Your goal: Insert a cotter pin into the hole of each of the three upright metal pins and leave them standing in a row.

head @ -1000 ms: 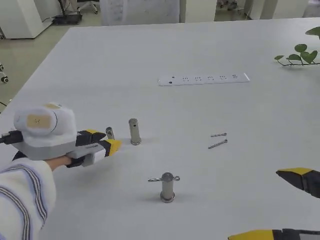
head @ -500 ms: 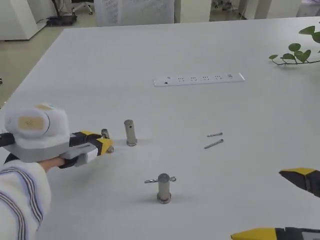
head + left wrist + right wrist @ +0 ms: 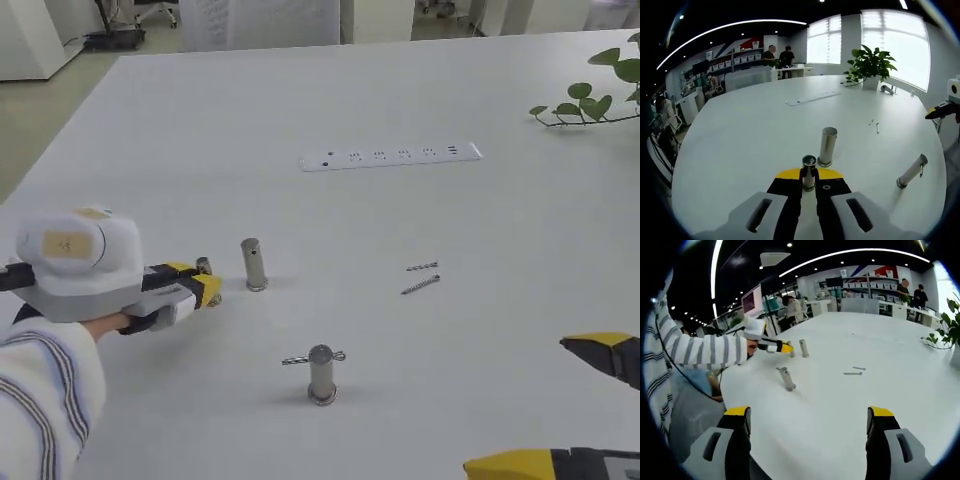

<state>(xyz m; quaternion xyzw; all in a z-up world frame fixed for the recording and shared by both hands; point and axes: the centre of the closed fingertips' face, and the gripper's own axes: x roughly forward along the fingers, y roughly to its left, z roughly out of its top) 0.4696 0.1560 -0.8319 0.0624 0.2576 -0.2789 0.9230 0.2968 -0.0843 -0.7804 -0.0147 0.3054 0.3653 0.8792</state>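
Note:
Three short metal pins stand on the white table (image 3: pixel 330 215). My left gripper (image 3: pixel 208 284) (image 3: pixel 809 181) is shut on the leftmost pin (image 3: pixel 204 267) (image 3: pixel 808 170), which stays upright. Just right of it stands a bare pin (image 3: pixel 252 264) (image 3: pixel 827 146) (image 3: pixel 803 348). Nearer me, a third pin (image 3: pixel 321 373) (image 3: pixel 911 171) (image 3: pixel 786 378) has a cotter pin (image 3: pixel 300 359) through its head. Two loose cotter pins (image 3: pixel 421 277) (image 3: pixel 852 371) lie to the right. My right gripper (image 3: pixel 545 410) (image 3: pixel 807 437) hangs open at the near right, holding nothing.
A white power strip (image 3: pixel 390 157) lies across the far middle of the table. Plant leaves (image 3: pixel 590 95) reach in at the far right corner. In the gripper views, people and shelves stand in the room beyond the table.
The head camera has shifted a little, so everything sits slightly further left in the picture. The left gripper stays shut on its pin beside the bare pin; nothing else moved.

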